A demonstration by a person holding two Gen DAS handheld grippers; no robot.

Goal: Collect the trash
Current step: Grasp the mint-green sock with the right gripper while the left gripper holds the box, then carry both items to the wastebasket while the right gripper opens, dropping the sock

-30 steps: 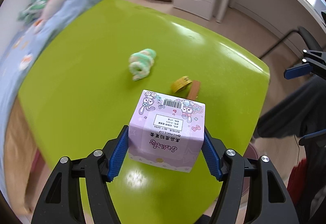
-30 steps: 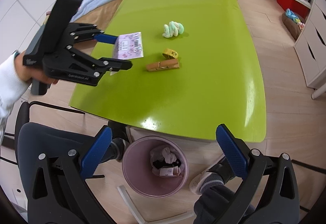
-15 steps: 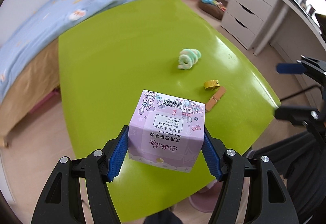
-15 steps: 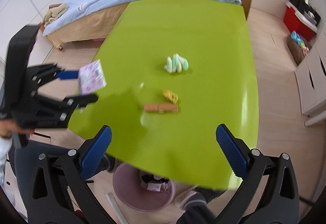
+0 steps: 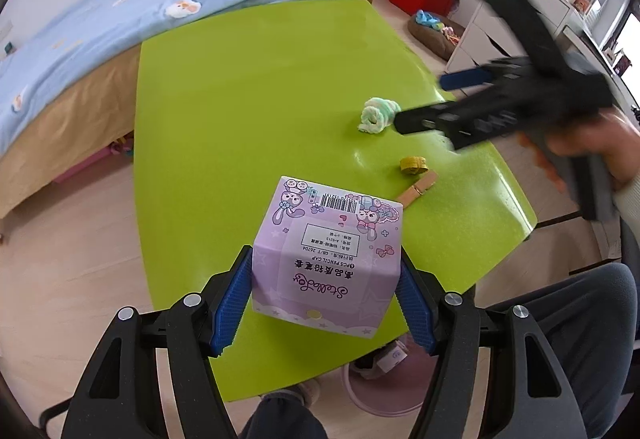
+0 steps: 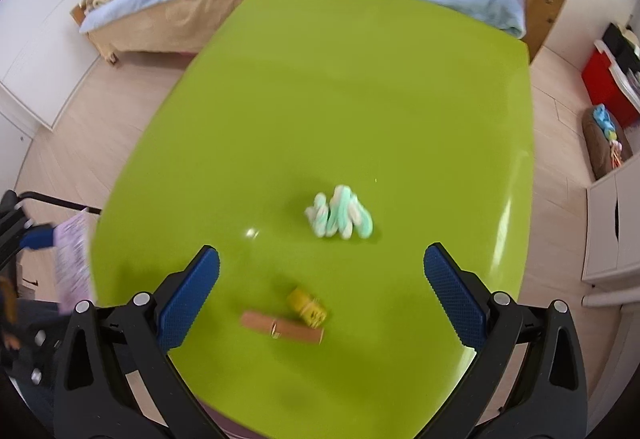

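The purple carton (image 5: 326,259) is showing all the readable text, and it is appearing upside down in the left wrist view. The script brand is reading "StellaLou". A smaller line is reading "6PCS PENCIL CAP". A white label is carrying "A-5213" and "GB/T 26704". A barcode is sitting near the far edge; its digits are staying illegible.

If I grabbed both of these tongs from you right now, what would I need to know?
Left tongs: clamped on the purple box, held above the table's near edge, not yet binned.
Right tongs: open, empty, over the green table.
On the table: a mint-and-white wad, a small yellow piece and a wooden clothespin close together.
Pink bin: on the floor below the near edge, already holding some scraps.
Left: drop the box in, then collect the trash on the table.
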